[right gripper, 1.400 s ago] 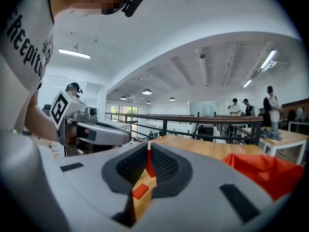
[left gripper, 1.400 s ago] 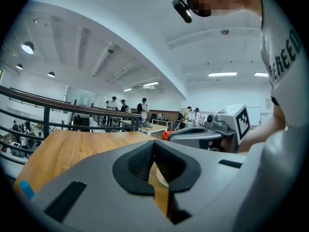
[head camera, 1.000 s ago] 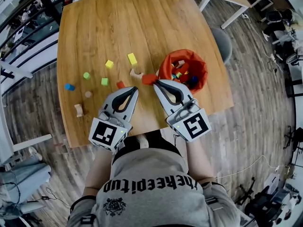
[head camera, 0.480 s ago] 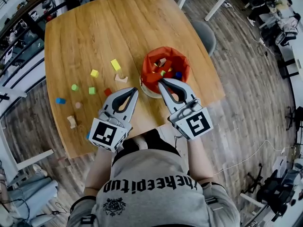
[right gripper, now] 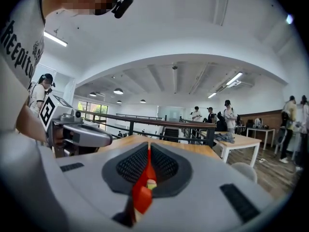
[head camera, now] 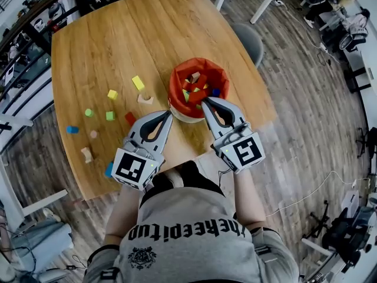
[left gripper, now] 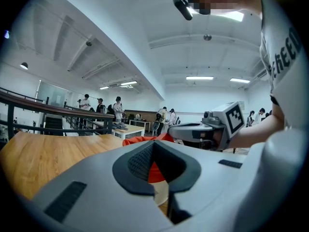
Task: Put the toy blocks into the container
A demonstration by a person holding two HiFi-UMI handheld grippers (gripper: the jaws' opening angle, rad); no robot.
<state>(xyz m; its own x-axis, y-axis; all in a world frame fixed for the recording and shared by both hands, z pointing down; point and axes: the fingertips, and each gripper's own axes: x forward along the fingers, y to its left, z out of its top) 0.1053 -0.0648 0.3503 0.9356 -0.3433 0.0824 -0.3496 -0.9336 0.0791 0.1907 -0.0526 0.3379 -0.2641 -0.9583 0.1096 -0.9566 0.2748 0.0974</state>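
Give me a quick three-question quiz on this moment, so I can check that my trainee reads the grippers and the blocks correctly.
1. True or false: the left gripper holds a toy block.
2. What is pinched in the right gripper? A) a yellow block B) the rim of the red fabric container C) nothing
3. Fill in: in the head view, the wooden arch block lies to the ____ of the container.

Key: 1 false, its jaws are shut on nothing. 2 B. 3 left.
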